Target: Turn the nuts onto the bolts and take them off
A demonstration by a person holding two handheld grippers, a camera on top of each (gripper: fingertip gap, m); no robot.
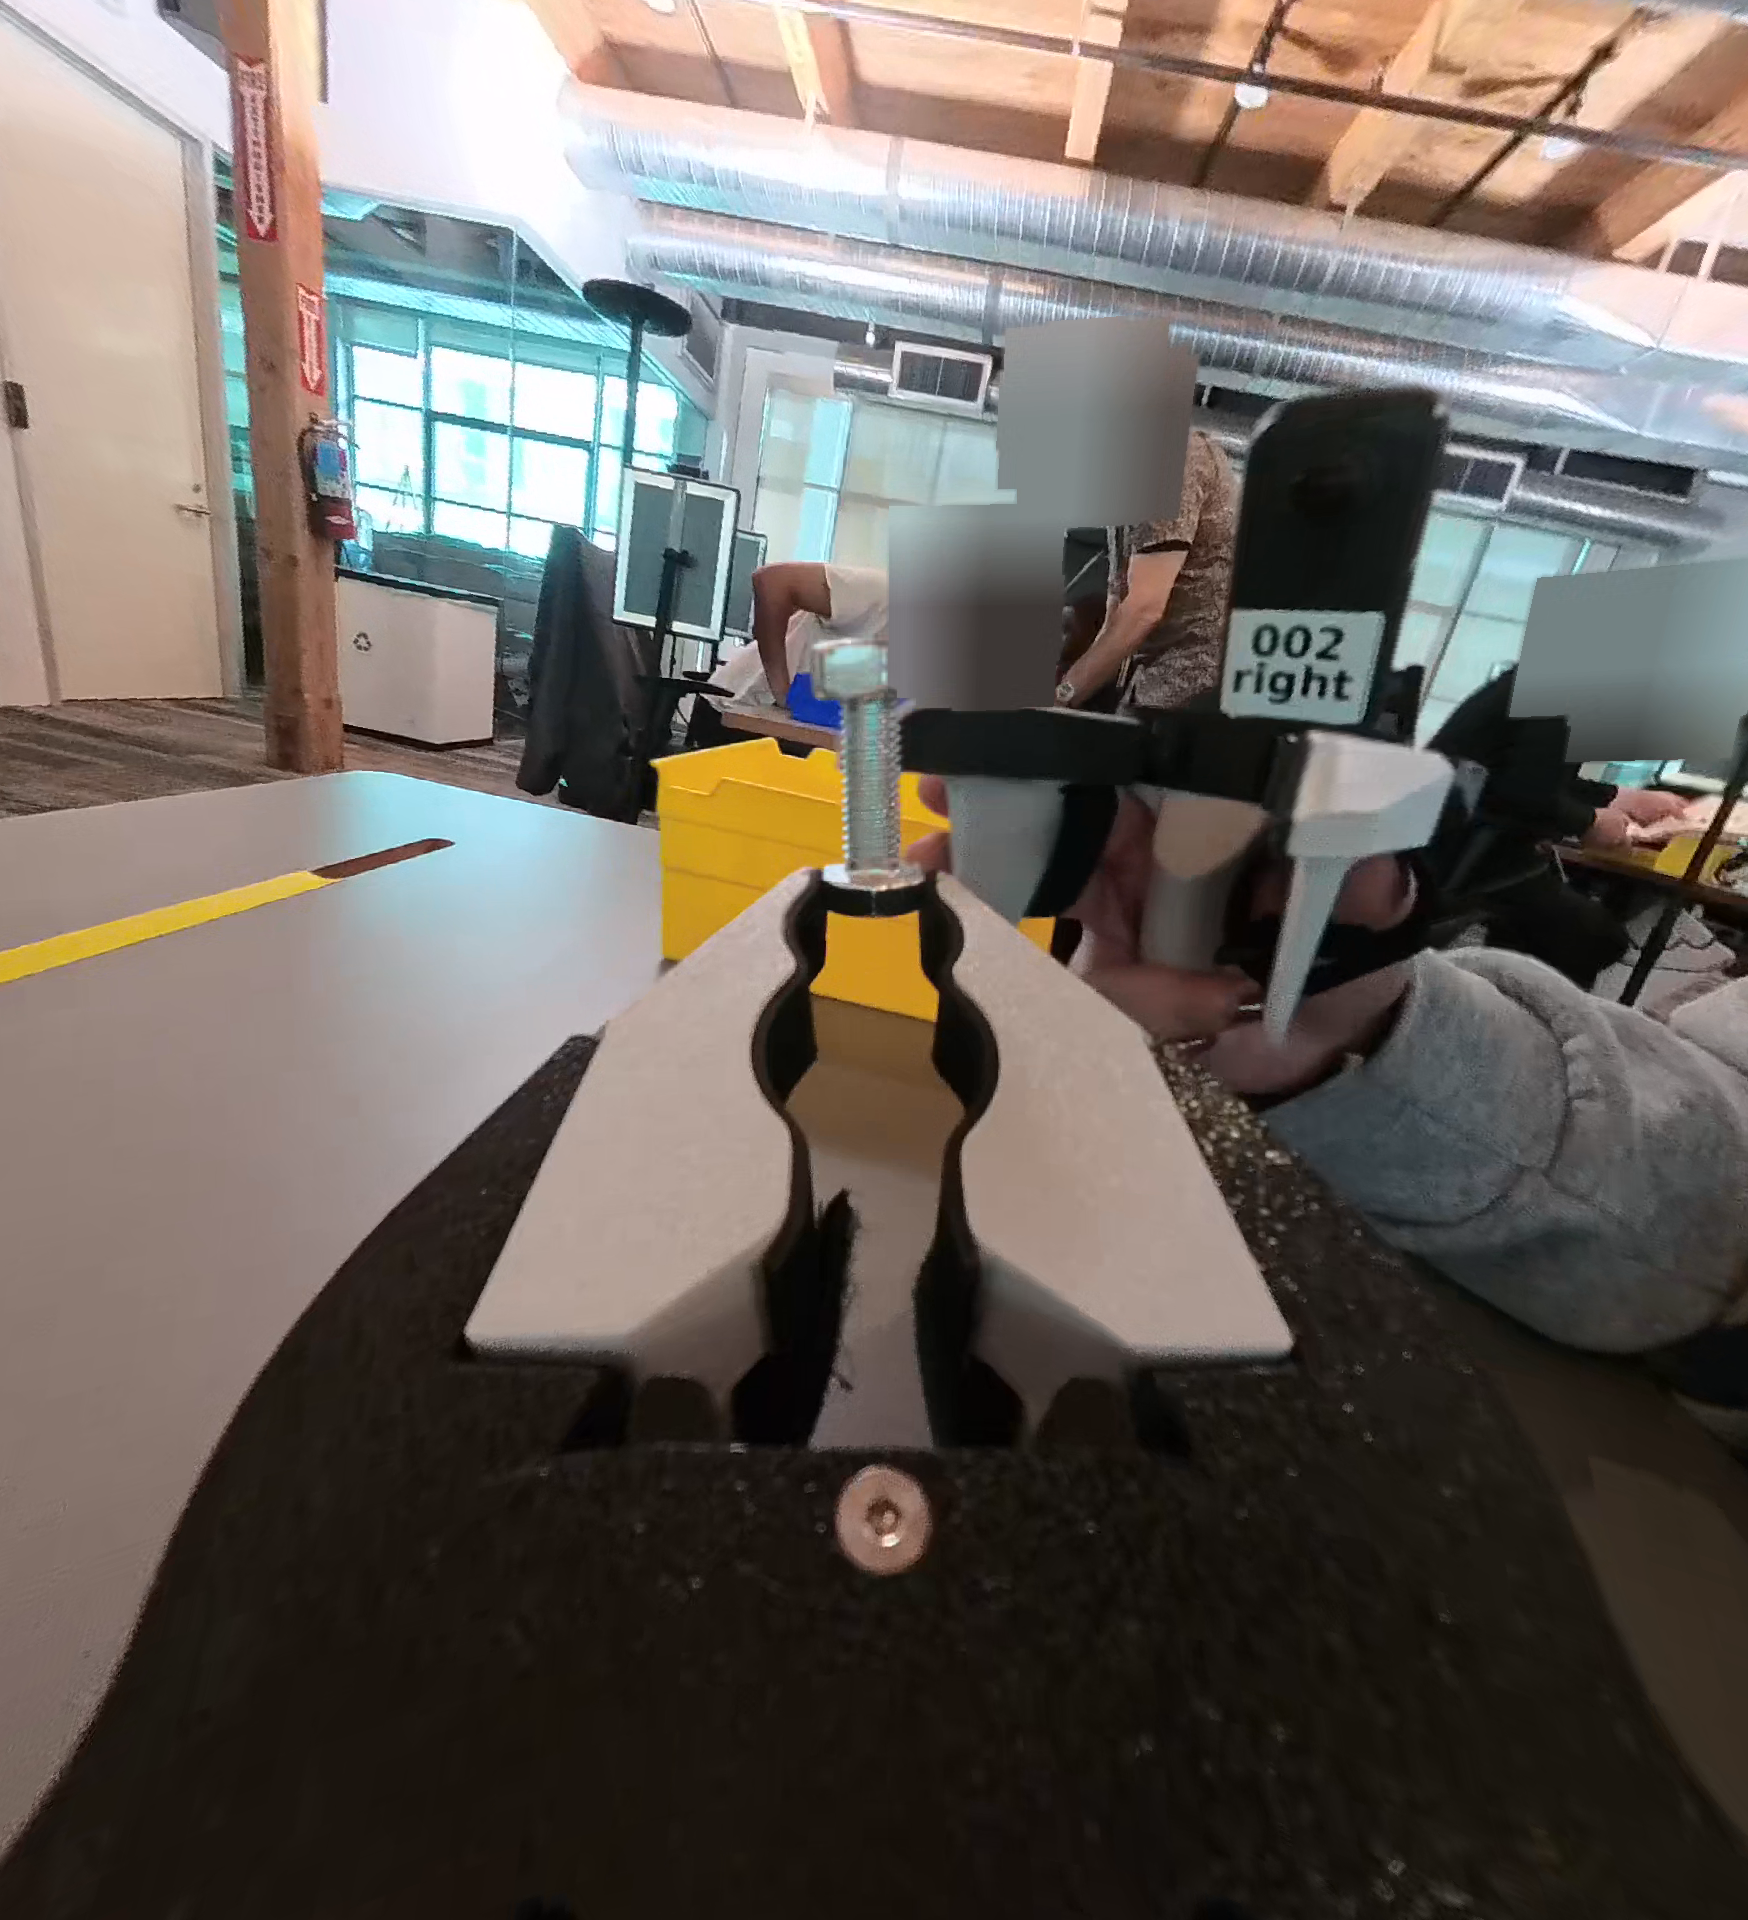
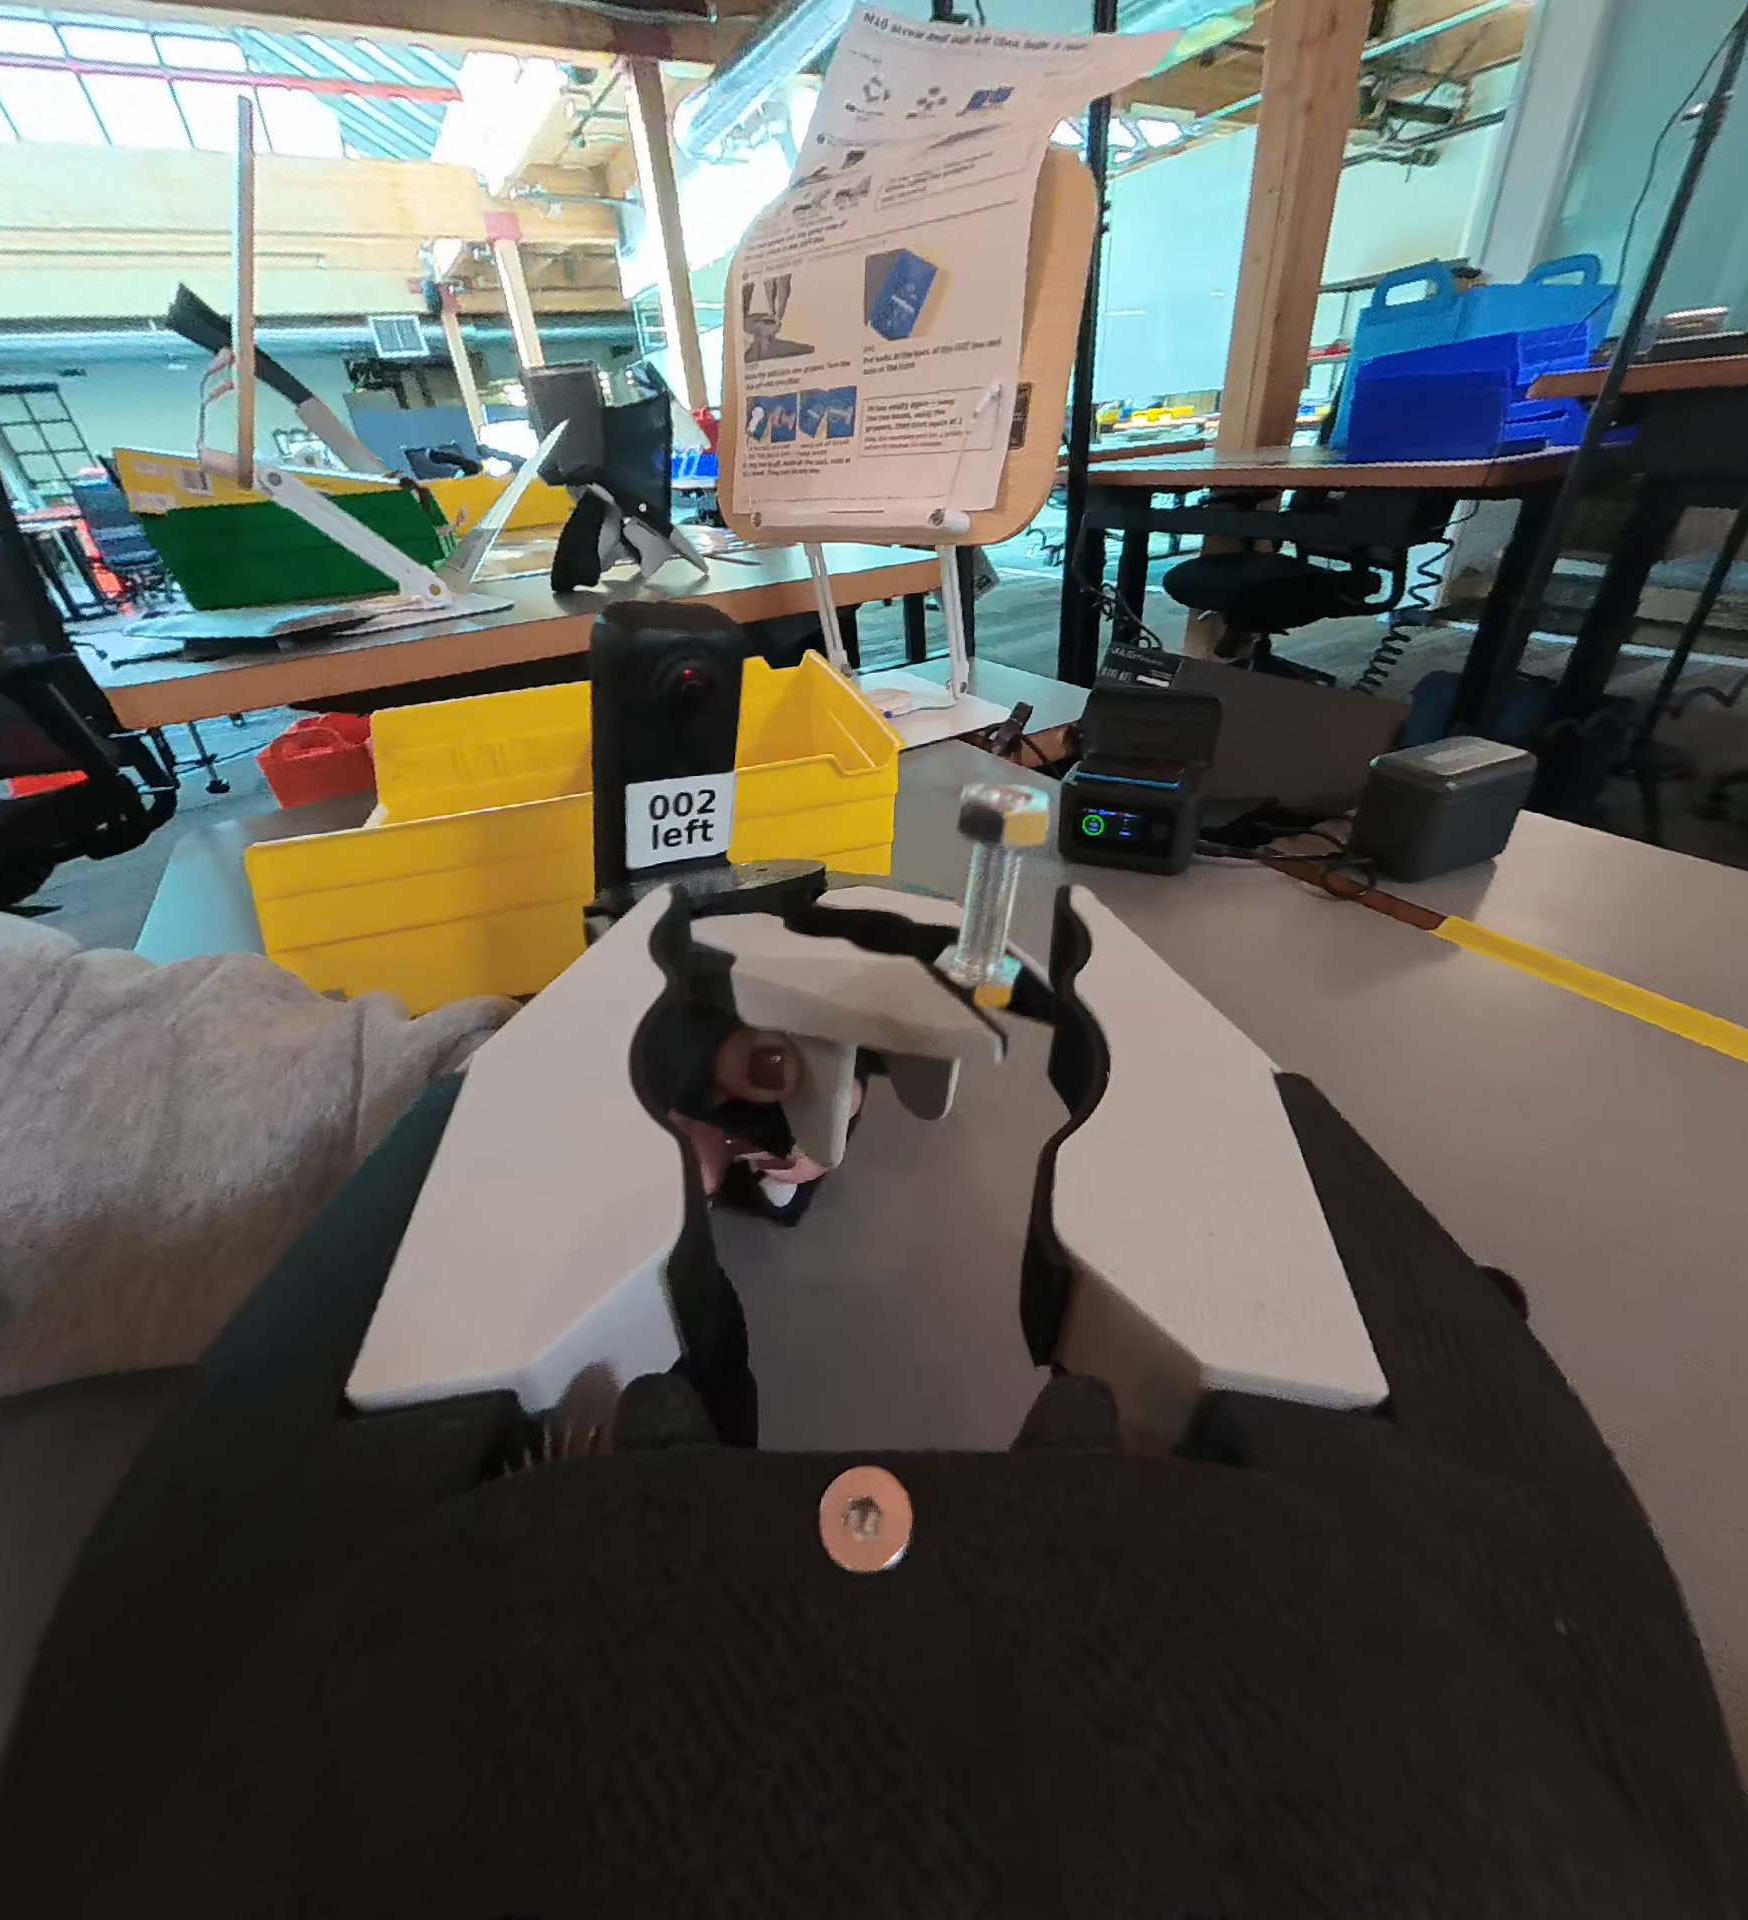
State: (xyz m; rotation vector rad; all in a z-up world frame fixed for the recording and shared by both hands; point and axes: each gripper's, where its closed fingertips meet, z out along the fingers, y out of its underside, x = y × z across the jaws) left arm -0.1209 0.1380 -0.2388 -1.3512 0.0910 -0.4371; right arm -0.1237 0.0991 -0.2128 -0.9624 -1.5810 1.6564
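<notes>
While left hand-held gripper (image 1: 872, 914) clamps hex nut (image 1: 872, 896) at fingertips, threaded silver steel bolt (image 1: 862, 774) stands upright through it, head up, above grey surface (image 1: 226, 1039). Right hand-held gripper (image 2: 870, 935) open, empty, just beside bolt, nearer; long axis vertical.

We hold our left gripper (image 1: 872, 902) level, its jaws pinched close together at the tips. Our right gripper (image 2: 865, 925) faces it just beside, jaws spread wide. Grey sleeves (image 1: 1535, 1143) cover both forearms, and a hand (image 2: 745, 1101) wraps the left grip.
</notes>
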